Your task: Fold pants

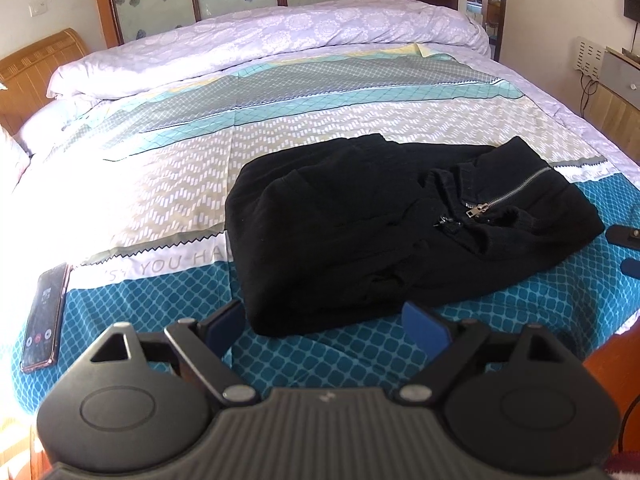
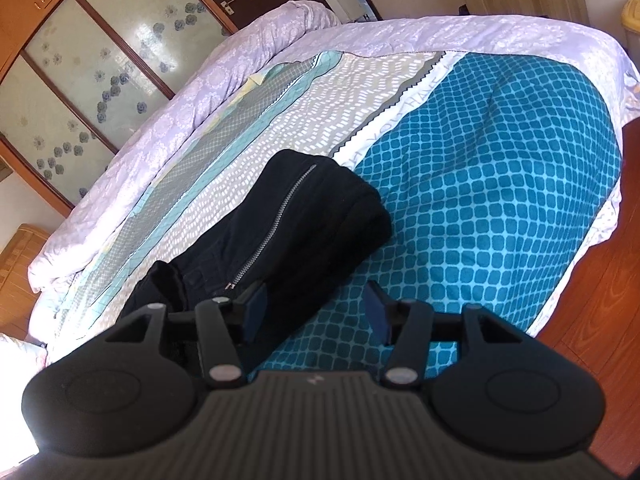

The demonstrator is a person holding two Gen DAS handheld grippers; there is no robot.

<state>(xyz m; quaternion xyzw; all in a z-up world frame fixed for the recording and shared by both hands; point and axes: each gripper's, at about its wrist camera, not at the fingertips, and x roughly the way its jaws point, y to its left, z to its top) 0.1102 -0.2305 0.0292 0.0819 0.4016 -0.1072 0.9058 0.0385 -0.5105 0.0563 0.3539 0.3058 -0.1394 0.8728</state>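
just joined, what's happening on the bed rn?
A person with a handheld gripper in each hand is folding black pants on the bed. The pants lie bunched into a compact bundle, zipper showing on top. The left gripper is open at the bundle's near edge, gripping nothing. The right gripper is open beside the pants' other end, also empty. A phone lies at the left on the bedspread, apart from the pants.
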